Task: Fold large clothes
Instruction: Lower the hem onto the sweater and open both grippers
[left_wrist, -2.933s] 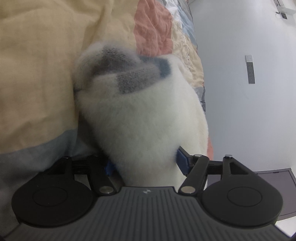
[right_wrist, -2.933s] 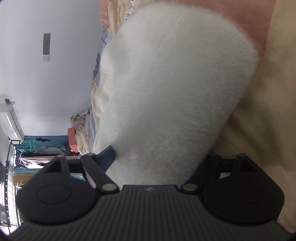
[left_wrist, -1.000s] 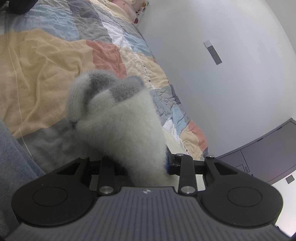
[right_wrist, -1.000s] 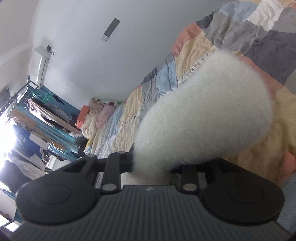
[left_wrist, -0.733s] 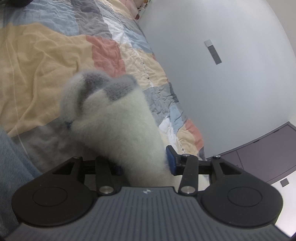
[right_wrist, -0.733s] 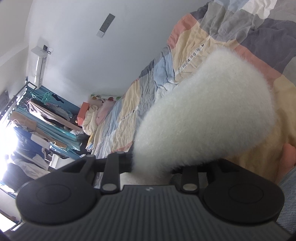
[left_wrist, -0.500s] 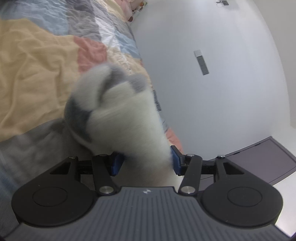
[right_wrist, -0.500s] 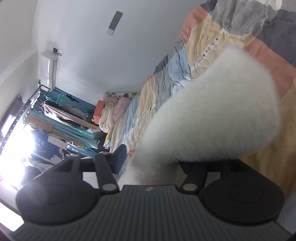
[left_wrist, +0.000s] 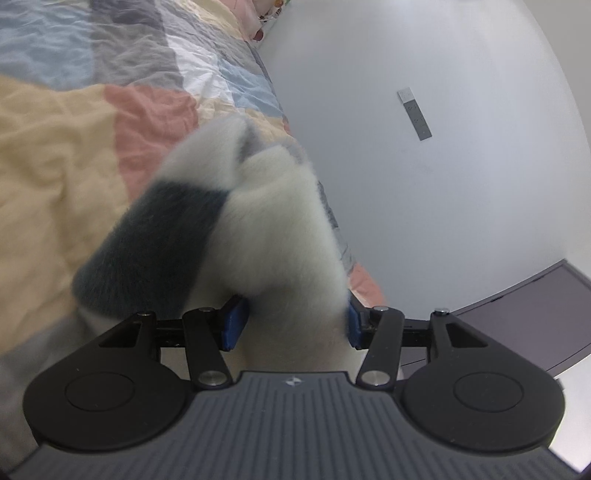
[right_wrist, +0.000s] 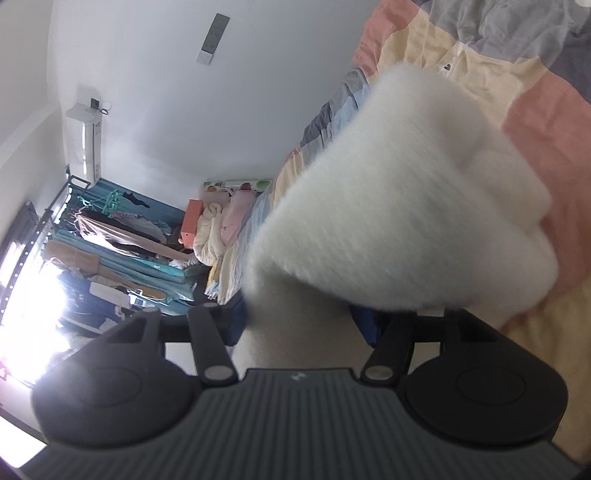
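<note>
You have two hand-held grippers in play and one fluffy garment between them, over one patchwork bed. Your left hand-held gripper (left_wrist: 291, 325) has the white fluffy garment (left_wrist: 280, 229) sitting between its two blue pads (left_wrist: 233, 323); the fabric bulges forward, with one dark grey patch (left_wrist: 155, 254) showing on its left side. The pads stand beside the pile with a sliver of gap at the left one, so the jaws read as parted, not squeezing. Your right hand-held gripper (right_wrist: 301, 321) shows the same white fleece (right_wrist: 399, 229) mounded between its fingers, again with the jaws spread and the fabric loose between them. The garment hangs just above the patchwork bed cover (left_wrist: 74, 147), near the wall (left_wrist: 443, 184).

Against a second ago, both sets of jaws have just been opening: then they pinched the fleece narrow, and now they stand wider with the cloth still between them. The dark patch has swung round to face the left camera, and the fleece looks blurred in both views.
</note>
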